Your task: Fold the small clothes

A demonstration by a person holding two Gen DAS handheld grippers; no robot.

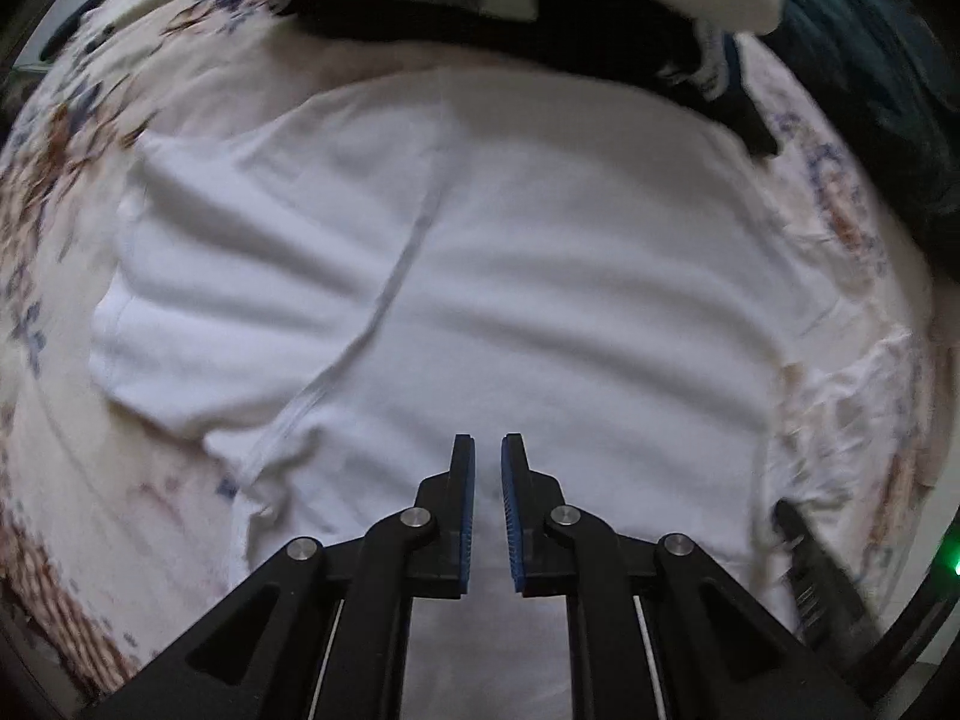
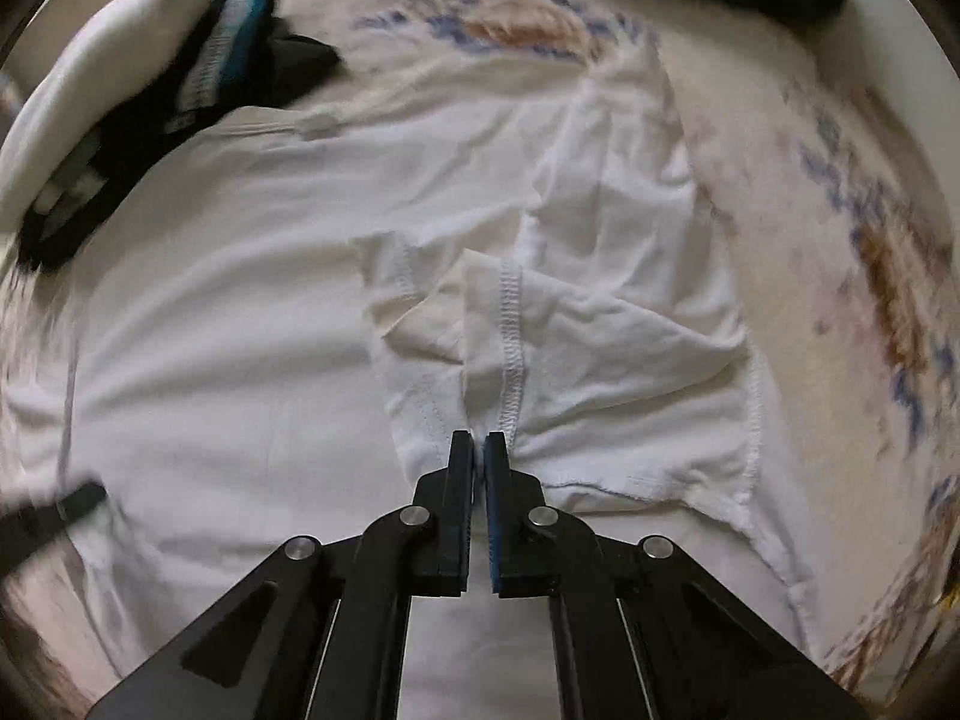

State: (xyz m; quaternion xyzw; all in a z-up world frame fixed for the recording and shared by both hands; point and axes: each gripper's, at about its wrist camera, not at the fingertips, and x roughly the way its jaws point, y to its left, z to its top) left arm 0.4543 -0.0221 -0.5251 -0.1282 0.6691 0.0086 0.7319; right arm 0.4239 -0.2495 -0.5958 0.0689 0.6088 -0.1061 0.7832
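A: biggest thing first?
B: floral bedsheet point(image 1: 72, 138) under everything, cream with blue and brown print. On it a white t-shirt point(image 1: 540, 276) spread mostly flat, soft wrinkles across the body

A: anything else on the bed?
B: pile of dark clothes point(image 1: 480, 30) along the far edge of the shirt, touching it. White pillow point(image 2: 90, 78) beside that pile. Both blurred

A: sleeves?
B: one sleeve point(image 1: 240, 276) lies flat, out to the side in the left view. The other sleeve point(image 2: 576, 348) is lifted and bunched over the shirt body, stitched hem running straight up from the right claw

A: claws?
B: right gripper point(image 2: 478, 441) pinches that bunched sleeve, cloth squeezed between the nearly touching fingers. Left gripper point(image 1: 488, 444) hangs over the lower shirt, narrow gap between its fingers, nothing in it
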